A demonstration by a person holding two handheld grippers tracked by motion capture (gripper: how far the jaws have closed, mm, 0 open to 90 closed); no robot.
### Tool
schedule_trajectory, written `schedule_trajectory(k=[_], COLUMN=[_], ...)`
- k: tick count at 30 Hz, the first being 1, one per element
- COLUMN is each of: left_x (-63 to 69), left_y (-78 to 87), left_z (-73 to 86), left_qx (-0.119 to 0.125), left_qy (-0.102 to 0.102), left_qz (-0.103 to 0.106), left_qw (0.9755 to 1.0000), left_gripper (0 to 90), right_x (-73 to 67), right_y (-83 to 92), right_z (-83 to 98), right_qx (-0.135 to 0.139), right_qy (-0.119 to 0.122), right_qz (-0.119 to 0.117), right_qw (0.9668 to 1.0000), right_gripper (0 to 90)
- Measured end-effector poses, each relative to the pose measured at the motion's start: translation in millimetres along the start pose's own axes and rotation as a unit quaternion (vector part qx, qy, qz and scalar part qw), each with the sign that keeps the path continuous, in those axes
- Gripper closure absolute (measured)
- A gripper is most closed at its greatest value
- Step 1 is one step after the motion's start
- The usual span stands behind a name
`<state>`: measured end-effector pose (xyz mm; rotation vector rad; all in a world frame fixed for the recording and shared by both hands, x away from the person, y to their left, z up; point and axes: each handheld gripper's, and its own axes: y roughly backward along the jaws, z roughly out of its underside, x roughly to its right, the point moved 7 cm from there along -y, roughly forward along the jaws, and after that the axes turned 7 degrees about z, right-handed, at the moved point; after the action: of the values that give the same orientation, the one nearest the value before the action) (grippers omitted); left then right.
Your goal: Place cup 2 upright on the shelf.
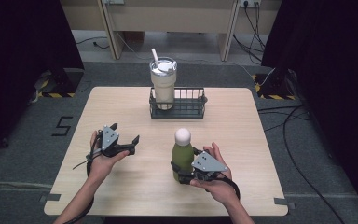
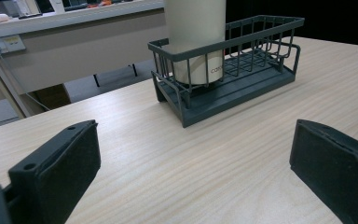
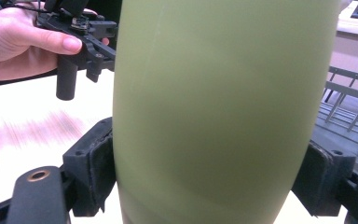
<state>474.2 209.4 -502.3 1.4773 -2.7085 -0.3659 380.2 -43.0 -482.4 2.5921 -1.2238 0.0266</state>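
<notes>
The green bottle stands upright, cap up, clamped by the right hand-held gripper; the left hand-held gripper gapes apart.

Basket blocks far centre — sides open.

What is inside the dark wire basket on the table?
A cream tumbler with a lid and white straw stands in the wire basket's left end; the right part is empty. The tumbler's contents are hidden by its opaque wall.

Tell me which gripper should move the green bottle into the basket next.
Right. The right gripper has its jaws closed around the green bottle, which stands near the wire basket. The left gripper is open, holding nothing, off to the side.
</notes>
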Motion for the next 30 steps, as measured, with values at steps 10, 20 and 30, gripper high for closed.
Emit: schedule_trajectory(k=[10, 20, 30], left_x=[-1.2, -0.8, -0.5], left_y=[0.3, 0.0, -0.4], left_z=[0.9, 1.4, 3.1], left_qx=[0.0, 0.0, -0.002], left_qy=[0.004, 0.007, 0.008], left_qz=[-0.001, 0.0, 0.0], left_qw=[1.0, 1.0, 1.0], left_gripper=[1.2, 1.5, 1.5], right_x=[3.7, 8.0, 19.2], right_y=[-0.8, 0.4, 1.2], right_z=[-1.2, -5.6, -14.6], right_qx=[-0.003, -0.001, 0.007], right_qy=[-0.01, -0.02, -0.027], right_qz=[0.009, 0.014, 0.034], right_qw=[0.9999, 0.9997, 0.999], right_gripper=[20.6, 20.7, 20.8])
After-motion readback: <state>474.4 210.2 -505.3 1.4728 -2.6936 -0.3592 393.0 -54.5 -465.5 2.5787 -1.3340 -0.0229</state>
